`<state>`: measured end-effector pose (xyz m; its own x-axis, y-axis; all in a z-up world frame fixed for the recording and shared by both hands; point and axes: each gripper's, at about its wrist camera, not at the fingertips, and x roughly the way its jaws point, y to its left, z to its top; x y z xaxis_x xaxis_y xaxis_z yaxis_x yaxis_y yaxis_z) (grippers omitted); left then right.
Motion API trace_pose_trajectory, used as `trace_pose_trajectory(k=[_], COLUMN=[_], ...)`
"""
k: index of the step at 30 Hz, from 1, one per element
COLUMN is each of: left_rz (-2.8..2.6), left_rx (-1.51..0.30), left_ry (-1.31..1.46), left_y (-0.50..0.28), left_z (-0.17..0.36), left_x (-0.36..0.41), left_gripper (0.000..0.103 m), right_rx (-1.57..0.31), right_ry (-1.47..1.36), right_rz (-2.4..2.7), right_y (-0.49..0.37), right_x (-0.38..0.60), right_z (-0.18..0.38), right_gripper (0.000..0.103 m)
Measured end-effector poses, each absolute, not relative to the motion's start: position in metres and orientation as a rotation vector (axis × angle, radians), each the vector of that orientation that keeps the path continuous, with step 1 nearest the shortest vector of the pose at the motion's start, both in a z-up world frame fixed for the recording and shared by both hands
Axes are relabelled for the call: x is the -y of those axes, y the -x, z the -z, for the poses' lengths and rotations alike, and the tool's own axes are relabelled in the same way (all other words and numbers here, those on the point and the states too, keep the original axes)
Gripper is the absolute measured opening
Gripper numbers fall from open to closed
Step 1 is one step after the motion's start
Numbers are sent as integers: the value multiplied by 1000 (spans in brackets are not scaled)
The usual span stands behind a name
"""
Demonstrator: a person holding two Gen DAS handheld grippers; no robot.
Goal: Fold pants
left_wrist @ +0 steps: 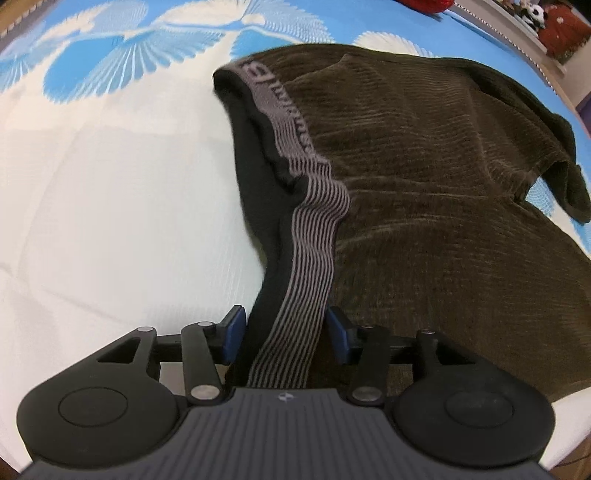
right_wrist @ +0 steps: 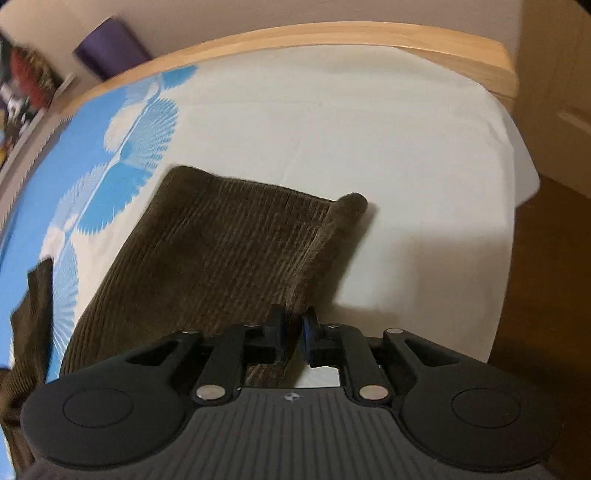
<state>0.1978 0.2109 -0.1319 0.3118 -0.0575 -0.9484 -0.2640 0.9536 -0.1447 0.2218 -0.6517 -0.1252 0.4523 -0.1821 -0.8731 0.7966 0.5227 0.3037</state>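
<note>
Dark olive corduroy pants (left_wrist: 424,177) lie on a bed with a white and blue sheet (left_wrist: 110,192). Their grey striped waistband (left_wrist: 314,240) runs down between the blue pads of my left gripper (left_wrist: 286,332). The jaws stand on either side of the band with a little gap showing, holding it. In the right wrist view a pant leg (right_wrist: 221,251) stretches away over the sheet. My right gripper (right_wrist: 293,332) is shut on the near edge of that leg, its far hem curled up (right_wrist: 347,210).
The wooden bed frame (right_wrist: 332,33) curves along the far edge, with brown floor (right_wrist: 546,295) beyond the mattress corner. A purple object (right_wrist: 110,48) stands by the wall. Red items (left_wrist: 561,26) sit on a shelf past the bed's right side.
</note>
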Motion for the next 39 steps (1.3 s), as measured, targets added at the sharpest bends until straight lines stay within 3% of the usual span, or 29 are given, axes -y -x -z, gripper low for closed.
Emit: trace_pose_trajectory(k=[1, 3, 6, 8, 10, 12, 19, 28, 33, 35, 37, 39], left_rz=[-137, -127, -113, -110, -101, -83, -32, -46, -64, -62, -40, -36], left_rx=[-1257, -1260, -1242, -1228, -1212, -1191, -1126, -1199, -1206, -1217, -1225, -1232], left_ry=[301, 278, 198, 179, 160, 137, 155, 117, 182, 184, 171, 136], left_y=[-197, -194, -191, -188, -184, -178, -163, -162, -165, -165, -168, -174], left_z=[133, 135, 134, 132, 128, 122, 101, 103, 102, 106, 110, 114], left_x=[-211, -208, -199, -197, -196, -195, -206, -217, -222, -220, -214, -208], left_gripper=[54, 54, 51, 42, 26, 19, 8, 8, 15, 29, 34, 34], right_rx=[-908, -919, -932, -931, -925, -930, -829, -946, -1043, -1020, -980, -952], right_ry=[-786, -798, -821, -812, -803, -756, -704, -657, -579, -565, -503, -427], right_rz=[691, 694, 714, 721, 724, 736, 691, 754, 754, 748, 772, 794], right_y=[-222, -225, -227, -228, -229, -230, -216, -202, -213, -216, -218, -220], right_x=[650, 653, 654, 652, 648, 644, 636, 624, 610, 607, 600, 591], right_z=[126, 129, 135, 132, 129, 124, 95, 97, 103, 96, 85, 76], right_gripper=[26, 30, 30, 30, 24, 8, 7, 6, 12, 20, 39, 45])
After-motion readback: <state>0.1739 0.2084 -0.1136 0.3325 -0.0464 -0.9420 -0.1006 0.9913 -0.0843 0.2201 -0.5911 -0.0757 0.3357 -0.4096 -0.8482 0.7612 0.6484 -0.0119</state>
